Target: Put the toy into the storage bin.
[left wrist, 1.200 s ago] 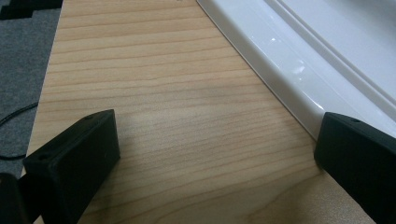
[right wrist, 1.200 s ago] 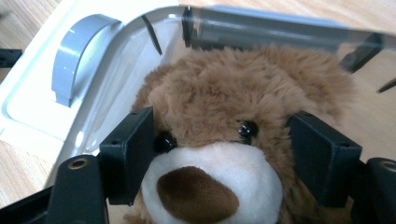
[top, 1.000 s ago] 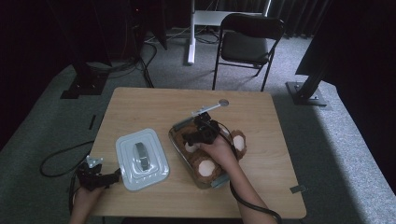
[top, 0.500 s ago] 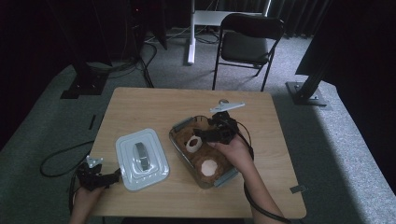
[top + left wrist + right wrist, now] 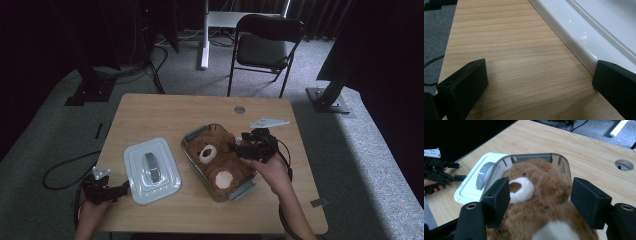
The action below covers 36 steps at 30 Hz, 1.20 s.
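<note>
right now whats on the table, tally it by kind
bear: 1
container: 1
lid: 1
total: 3

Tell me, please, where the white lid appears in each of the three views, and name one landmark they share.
High view: the white lid lies flat on the table, lower left of centre, left of the container with the teddy bear.
Left gripper view: its glossy rim crosses the upper right corner.
Right gripper view: it lies at middle left, behind the container's clear wall.
Shared landmark: the light wooden table top.
</note>
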Motion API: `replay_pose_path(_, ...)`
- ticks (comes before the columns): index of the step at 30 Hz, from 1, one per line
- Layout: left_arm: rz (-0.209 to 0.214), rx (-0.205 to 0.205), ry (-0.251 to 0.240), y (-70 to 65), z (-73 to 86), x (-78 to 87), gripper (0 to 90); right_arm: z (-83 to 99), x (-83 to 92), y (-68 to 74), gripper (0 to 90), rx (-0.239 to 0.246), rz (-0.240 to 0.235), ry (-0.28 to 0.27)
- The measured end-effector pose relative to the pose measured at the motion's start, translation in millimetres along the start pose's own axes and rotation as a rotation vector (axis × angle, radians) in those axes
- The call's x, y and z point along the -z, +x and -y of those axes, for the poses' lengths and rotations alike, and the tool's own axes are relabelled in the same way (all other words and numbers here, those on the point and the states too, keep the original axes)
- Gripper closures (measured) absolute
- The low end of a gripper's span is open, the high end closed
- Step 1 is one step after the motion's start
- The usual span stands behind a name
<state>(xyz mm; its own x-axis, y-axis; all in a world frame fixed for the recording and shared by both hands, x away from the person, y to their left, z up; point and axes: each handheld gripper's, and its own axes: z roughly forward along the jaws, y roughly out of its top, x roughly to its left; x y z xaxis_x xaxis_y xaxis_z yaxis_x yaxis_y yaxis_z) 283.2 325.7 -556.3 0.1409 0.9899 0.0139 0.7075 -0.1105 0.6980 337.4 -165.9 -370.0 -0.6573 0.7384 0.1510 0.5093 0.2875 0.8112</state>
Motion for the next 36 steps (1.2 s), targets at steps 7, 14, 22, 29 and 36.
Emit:
replay_pose_path(7, 0.000, -0.001, 0.002, 0.1, 0.0, 0.2, 0.7, 15.9, 22.2, -5.9, 34.9, -0.010, 0.003, -0.033)
replay_pose_path(14, 0.000, -0.001, 0.002, 0.1, 0.0, 0.2, 0.7, 31.7, 39.3, -8.5, 46.0, 0.011, 0.042, -0.026)
replay_pose_path(22, 0.000, 0.000, 0.000, 0.0, 0.0, 0.0, 0.7, 45.0, 50.5, -12.5, 57.5, 0.002, 0.046, -0.028)
replay_pose_path(29, 0.000, 0.001, -0.002, -0.1, 0.1, -0.1, 0.7, 48.9, 45.7, -16.1, 67.9, 0.018, 0.059, 0.005)
replay_pose_path(36, -0.001, 0.000, 0.000, 0.0, 0.1, 0.0, 0.7, 53.7, 16.5, -20.6, 80.0, 0.010, -0.009, 0.094)
